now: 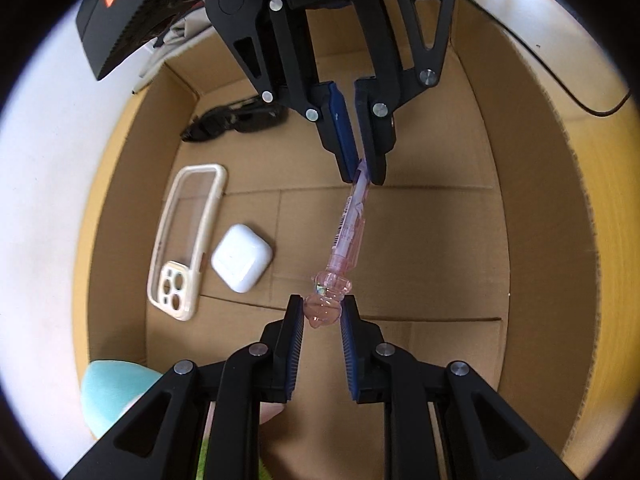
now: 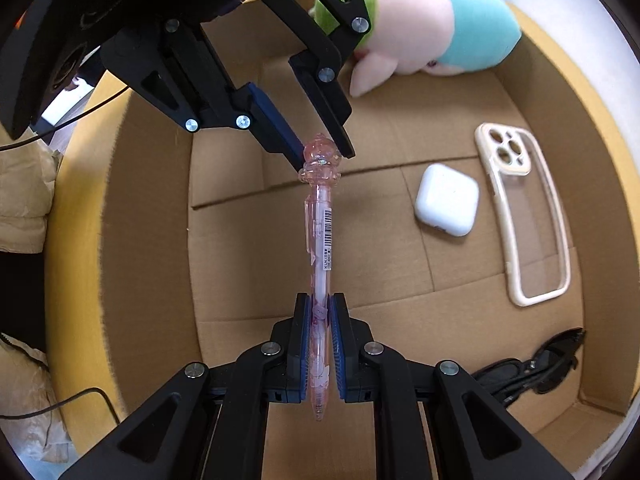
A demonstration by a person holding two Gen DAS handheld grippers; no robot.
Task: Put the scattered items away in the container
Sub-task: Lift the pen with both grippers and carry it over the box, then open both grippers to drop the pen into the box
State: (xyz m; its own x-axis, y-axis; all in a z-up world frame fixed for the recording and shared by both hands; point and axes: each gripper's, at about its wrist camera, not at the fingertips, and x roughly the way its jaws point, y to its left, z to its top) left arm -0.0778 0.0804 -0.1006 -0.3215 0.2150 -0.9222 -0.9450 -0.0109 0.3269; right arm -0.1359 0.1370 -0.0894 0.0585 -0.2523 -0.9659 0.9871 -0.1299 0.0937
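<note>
Pink pen (image 2: pixel 322 248) held at both ends over the open cardboard box (image 1: pixel 532 184), clear of the floor. Right gripper (image 2: pixel 320 312) clamped narrow on the barrel near the writing tip, tip poking back past the pads. Left gripper (image 1: pixel 322 312) nearly closed around the ornamental cap end; blue pads (image 1: pixel 297 332) close on either side of the cap, contact looks likely but hard to confirm on the right-hand pad. Long axis running straight from one gripper to the other, roughly level, both grippers pointing steeply down into the box. Directly below: bare cardboard flaps. Off to one side on the floor: white earbud case (image 1: pixel 242 258), beige phone case (image 1: pixel 186 240), black sunglasses (image 1: pixel 236 120) farther back near the wall. Plush toy (image 2: pixel 432 28) lying over the box edge, behind the left gripper. Judged step: lowering for release; likely just needs both sets of fingers spreading together so pen drops flat, away from earbud case. Risk: one end freed first, pen swinging.
</note>
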